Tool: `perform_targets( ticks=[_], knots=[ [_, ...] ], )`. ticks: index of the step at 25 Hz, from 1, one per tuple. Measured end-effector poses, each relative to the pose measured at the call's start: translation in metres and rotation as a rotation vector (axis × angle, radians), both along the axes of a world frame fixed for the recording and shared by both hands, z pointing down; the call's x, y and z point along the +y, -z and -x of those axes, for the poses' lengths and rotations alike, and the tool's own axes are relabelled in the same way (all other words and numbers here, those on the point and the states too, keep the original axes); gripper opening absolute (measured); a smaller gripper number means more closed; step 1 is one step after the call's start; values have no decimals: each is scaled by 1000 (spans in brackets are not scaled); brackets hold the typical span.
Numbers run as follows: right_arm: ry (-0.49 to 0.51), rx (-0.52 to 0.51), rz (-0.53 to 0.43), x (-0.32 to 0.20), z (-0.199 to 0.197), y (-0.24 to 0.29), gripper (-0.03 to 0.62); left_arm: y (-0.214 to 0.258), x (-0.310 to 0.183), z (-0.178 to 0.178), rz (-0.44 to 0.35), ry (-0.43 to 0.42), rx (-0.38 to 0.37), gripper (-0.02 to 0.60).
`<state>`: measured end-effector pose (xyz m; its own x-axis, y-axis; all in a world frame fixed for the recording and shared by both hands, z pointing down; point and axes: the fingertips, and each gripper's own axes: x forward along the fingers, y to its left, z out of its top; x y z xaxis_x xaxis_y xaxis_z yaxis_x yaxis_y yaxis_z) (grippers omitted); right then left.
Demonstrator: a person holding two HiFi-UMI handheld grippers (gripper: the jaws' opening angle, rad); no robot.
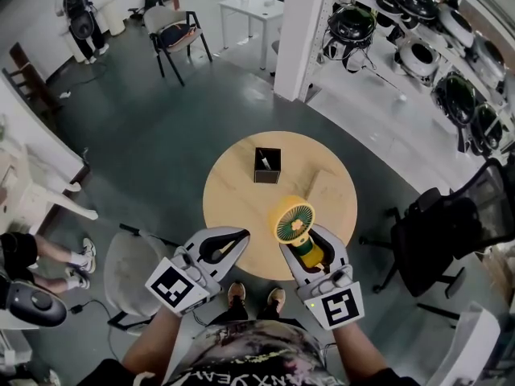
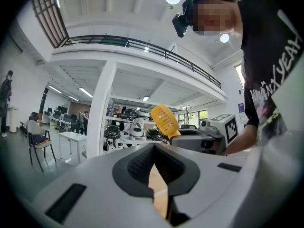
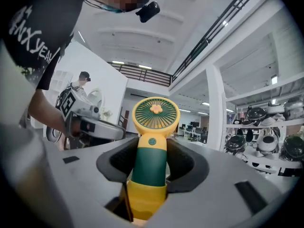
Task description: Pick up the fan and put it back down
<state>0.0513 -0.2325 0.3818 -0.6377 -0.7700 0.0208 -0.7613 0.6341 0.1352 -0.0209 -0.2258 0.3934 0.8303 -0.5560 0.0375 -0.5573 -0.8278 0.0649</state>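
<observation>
A small yellow and green hand fan (image 1: 295, 221) is held upright above the near edge of the round wooden table (image 1: 233, 191). My right gripper (image 1: 309, 248) is shut on its green and yellow handle (image 3: 148, 167), with the round grille (image 3: 155, 111) standing above the jaws. The fan (image 2: 165, 120) and right gripper (image 2: 202, 139) also show in the left gripper view. My left gripper (image 1: 234, 237) hovers beside the fan at the table's near left edge, shut with nothing in it (image 2: 153, 151). In the right gripper view the left gripper (image 3: 95, 126) shows to the left of the fan.
A small black open box (image 1: 267, 165) stands on the table's far side. A black office chair (image 1: 451, 232) is to the right and a white chair (image 1: 129, 272) to the near left. Shelves of round appliances (image 1: 418, 22) fill the far right. A person (image 1: 76, 18) stands far left.
</observation>
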Motion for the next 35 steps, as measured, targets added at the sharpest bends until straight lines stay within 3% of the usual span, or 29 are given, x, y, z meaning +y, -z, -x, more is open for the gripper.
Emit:
perform_targets(
  ticks=[7,35],
  knots=[
    [46,-28,-35,13,2,15,184,2,-1,-2,1,-5,4,12],
    [38,-40,-11,3,-3,6,184,1,-5,-4,-5,-2,6,12]
  ],
)
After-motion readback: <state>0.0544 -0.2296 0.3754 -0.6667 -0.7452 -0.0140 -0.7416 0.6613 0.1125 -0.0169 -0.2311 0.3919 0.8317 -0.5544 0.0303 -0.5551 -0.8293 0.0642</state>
